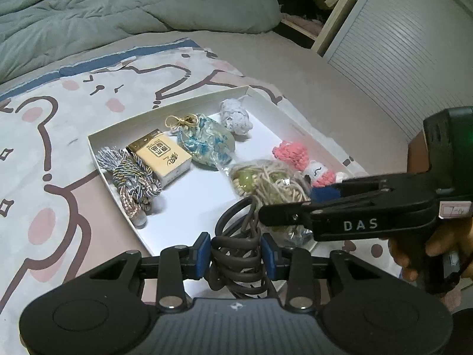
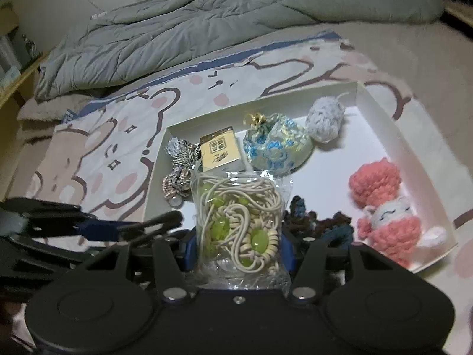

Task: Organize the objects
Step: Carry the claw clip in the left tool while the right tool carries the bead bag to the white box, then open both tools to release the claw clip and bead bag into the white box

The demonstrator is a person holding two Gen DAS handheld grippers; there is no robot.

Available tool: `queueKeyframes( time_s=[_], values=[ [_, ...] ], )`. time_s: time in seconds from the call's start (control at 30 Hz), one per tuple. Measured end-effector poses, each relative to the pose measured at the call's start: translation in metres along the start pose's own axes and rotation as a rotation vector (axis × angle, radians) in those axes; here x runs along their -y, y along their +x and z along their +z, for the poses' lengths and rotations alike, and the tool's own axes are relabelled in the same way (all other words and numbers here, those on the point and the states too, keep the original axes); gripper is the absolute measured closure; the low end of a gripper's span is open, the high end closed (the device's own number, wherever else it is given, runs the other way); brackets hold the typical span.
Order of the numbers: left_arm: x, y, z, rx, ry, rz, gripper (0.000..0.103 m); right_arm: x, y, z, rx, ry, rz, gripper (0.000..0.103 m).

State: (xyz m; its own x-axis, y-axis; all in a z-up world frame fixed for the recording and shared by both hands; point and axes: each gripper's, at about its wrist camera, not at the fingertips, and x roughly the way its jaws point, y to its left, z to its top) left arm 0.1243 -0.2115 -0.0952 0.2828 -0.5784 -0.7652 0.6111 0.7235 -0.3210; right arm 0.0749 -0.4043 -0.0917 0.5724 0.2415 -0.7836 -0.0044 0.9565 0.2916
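Observation:
A white shallow box (image 1: 165, 109) (image 2: 384, 124) lies on a cartoon-print blanket. It holds a twisted cord bundle (image 1: 133, 183) (image 2: 180, 162), a gold box (image 1: 162, 156) (image 2: 220, 151), a blue brocade pouch (image 1: 207, 142) (image 2: 275, 145), a grey knit ball (image 1: 236, 115) (image 2: 325, 121) and a pink knit doll (image 1: 301, 162) (image 2: 384, 213). My left gripper (image 1: 236, 254) is shut on a coiled dark cable (image 1: 236, 254) over the box's near edge. My right gripper (image 2: 239, 248) is shut on a clear bag of cord and green beads (image 2: 239, 222) (image 1: 266, 183) above the box.
A grey quilt (image 1: 118, 9) (image 2: 207, 23) is bunched at the back of the bed. A slatted white panel (image 1: 399, 59) and wooden shelves stand at the right. A dark knit item (image 2: 325, 222) lies in the box near the doll.

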Motion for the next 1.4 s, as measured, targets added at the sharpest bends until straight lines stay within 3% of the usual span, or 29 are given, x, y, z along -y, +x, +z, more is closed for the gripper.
queueKeyframes(
  time_s=[0.3, 0.6, 0.67, 0.73, 1.17, 1.4],
  values=[
    [-0.018, 0.015, 0.001, -0.046, 0.042, 0.049, 0.065, 0.021, 0.025, -0.002, -0.068, 0.181, 0.119, 0.049],
    [-0.017, 0.023, 0.001, -0.031, 0.101, 0.055, 0.064, 0.014, 0.033, -0.005, -0.057, -0.021, -0.099, 0.045],
    [-0.017, 0.024, 0.001, -0.04, 0.101, 0.054, 0.053, 0.015, 0.032, -0.006, -0.044, -0.017, -0.073, 0.033],
    [-0.017, 0.022, 0.001, -0.033, 0.096, 0.056, 0.033, 0.014, 0.028, -0.005, -0.043, -0.022, -0.05, 0.026],
    [-0.015, 0.011, 0.0, -0.016, 0.087, 0.071, 0.029, 0.004, 0.02, -0.002, -0.036, -0.055, -0.082, 0.021],
    [-0.006, -0.008, 0.002, 0.02, 0.074, 0.083, 0.018, -0.007, -0.002, 0.004, 0.033, -0.089, -0.103, 0.013]
  ],
)
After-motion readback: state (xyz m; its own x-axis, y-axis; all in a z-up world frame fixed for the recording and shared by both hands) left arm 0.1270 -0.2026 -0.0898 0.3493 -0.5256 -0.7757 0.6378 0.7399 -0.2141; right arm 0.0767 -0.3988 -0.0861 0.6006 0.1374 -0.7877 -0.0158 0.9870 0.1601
